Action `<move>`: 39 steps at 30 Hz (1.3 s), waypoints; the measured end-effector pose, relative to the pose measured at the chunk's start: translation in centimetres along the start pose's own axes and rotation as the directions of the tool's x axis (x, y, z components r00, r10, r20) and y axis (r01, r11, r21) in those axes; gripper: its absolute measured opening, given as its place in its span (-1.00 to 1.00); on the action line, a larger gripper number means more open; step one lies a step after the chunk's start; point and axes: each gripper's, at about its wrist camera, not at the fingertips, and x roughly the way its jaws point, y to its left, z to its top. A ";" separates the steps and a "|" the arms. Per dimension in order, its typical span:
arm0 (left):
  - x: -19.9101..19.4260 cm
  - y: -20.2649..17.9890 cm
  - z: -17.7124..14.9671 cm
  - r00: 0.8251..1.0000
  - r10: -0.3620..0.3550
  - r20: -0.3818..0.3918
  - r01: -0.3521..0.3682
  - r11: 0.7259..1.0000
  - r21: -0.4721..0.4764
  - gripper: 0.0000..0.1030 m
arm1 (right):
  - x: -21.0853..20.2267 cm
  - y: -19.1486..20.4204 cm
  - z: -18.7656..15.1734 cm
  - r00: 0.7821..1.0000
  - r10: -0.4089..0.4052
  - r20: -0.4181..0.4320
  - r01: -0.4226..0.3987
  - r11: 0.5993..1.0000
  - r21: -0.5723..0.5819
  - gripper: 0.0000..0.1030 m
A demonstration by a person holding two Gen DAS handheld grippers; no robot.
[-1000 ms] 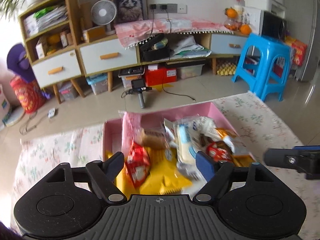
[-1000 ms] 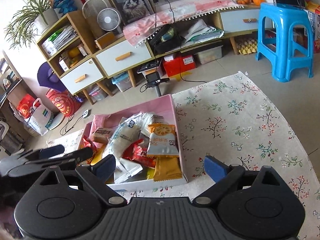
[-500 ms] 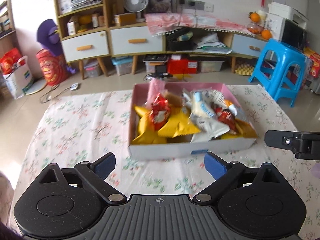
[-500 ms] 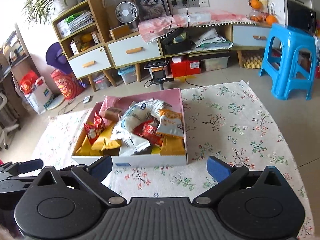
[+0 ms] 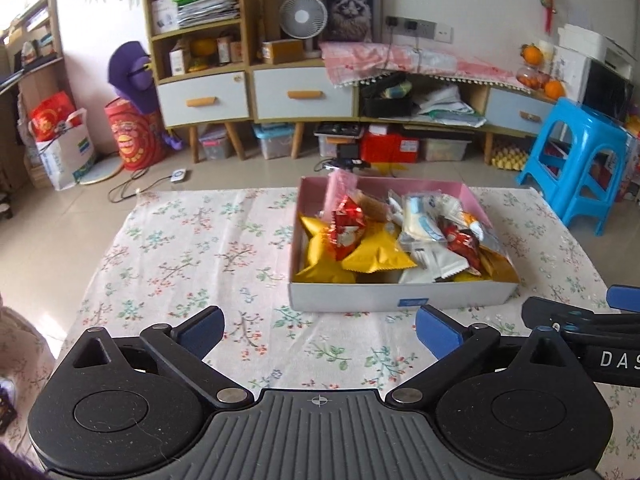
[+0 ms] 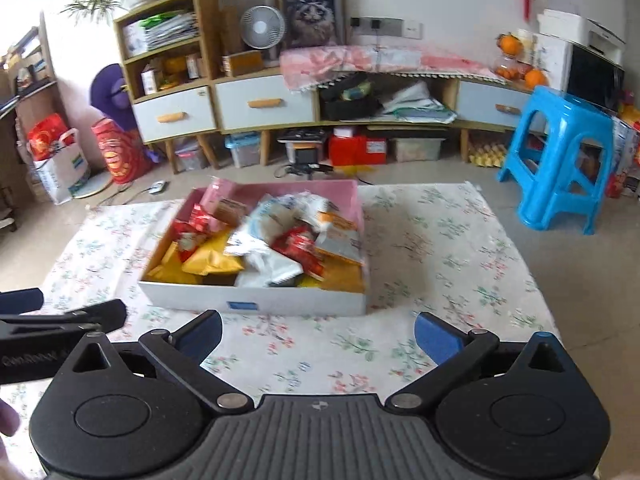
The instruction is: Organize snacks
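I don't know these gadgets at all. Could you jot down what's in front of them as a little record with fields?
Surface: floral tablecloth
Container: snack box, pink inside, white front wall
Contents: mixed packets piled loosely, yellow bags at the near left, red packet upright
Left gripper: open, empty, short of the box
Right gripper: open, empty, short of the box
Background: blue stool, drawers

Left gripper (image 5: pixel 318 330) level, jaws spread wide, nothing between blue pads (image 5: pixel 200 330). Right gripper (image 6: pixel 318 332) same pose, jaws wide apart, empty. Side by side, both pointing forward, each visible at edge of other's view.
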 end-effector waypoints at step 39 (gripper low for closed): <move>0.6 2.8 -0.7 0.997 0.046 -0.064 -0.050 0.996 -0.070 1.00 | 0.8 3.2 0.3 0.998 0.046 -0.044 -0.046 0.999 -0.016 0.81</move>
